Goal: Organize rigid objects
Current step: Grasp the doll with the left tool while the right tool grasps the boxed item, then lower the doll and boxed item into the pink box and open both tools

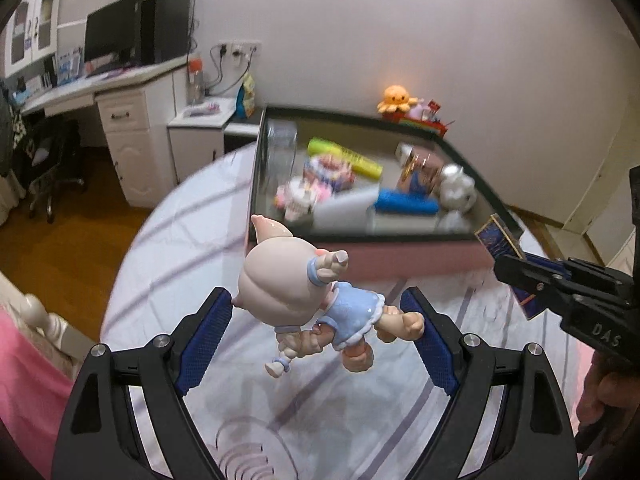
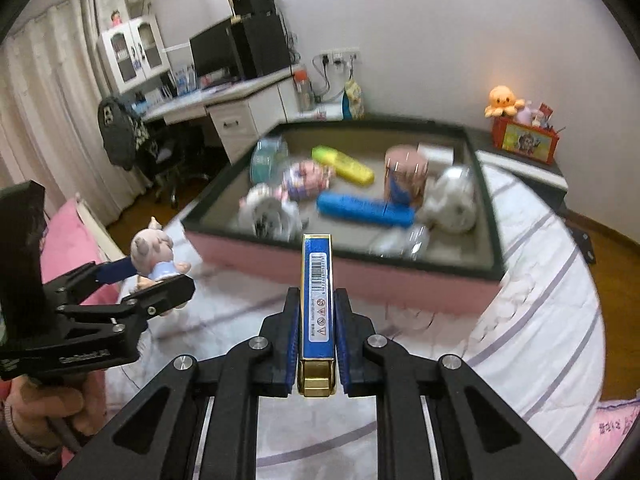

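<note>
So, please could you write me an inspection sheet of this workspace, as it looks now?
Surface: bed sheet, white with purple stripes.
Job's things: pig figurine held above the sheet; blue and gold box held; pink tray lies on the sheet ahead.
Clutter: tray holds a yellow tube, a blue tube and blurred toys.
Grippers: left gripper shut on the pig figurine; right gripper shut on the box.
Cables: wall socket cables only.
Surroundings: desk with monitor, orange octopus plush, wooden floor.
</note>
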Demonstrator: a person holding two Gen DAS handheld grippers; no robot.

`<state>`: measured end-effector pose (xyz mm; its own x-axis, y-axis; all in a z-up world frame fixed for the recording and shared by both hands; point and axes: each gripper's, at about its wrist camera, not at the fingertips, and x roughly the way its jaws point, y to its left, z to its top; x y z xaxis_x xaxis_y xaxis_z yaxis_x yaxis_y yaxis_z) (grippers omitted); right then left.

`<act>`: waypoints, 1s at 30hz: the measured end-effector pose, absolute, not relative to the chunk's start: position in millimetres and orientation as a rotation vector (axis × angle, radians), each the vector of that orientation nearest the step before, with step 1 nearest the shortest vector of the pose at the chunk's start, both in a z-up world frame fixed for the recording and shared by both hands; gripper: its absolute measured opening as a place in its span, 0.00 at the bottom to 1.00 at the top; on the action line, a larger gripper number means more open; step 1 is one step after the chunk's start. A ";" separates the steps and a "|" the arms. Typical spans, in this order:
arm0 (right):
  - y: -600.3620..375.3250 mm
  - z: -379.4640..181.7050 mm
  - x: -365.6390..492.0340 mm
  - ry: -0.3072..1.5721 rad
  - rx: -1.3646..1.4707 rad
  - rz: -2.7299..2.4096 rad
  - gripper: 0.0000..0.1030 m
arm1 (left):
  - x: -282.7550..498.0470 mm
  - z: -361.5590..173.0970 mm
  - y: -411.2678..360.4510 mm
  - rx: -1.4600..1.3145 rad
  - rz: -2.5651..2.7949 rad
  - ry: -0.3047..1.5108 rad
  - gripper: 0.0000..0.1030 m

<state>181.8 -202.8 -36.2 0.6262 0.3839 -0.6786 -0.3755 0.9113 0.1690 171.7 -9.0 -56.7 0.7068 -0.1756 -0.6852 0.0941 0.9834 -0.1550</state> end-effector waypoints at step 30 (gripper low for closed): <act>-210.7 -32.1 292.1 0.764 0.069 0.376 0.18 | 301.9 -25.4 -48.5 -0.060 -0.179 0.730 0.87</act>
<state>292.1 -210.7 -32.1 0.6589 0.3562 -0.6625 -0.3069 0.9314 0.1955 301.9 -48.5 -25.4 0.7309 -0.1834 -0.6574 0.1418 0.9830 -0.1166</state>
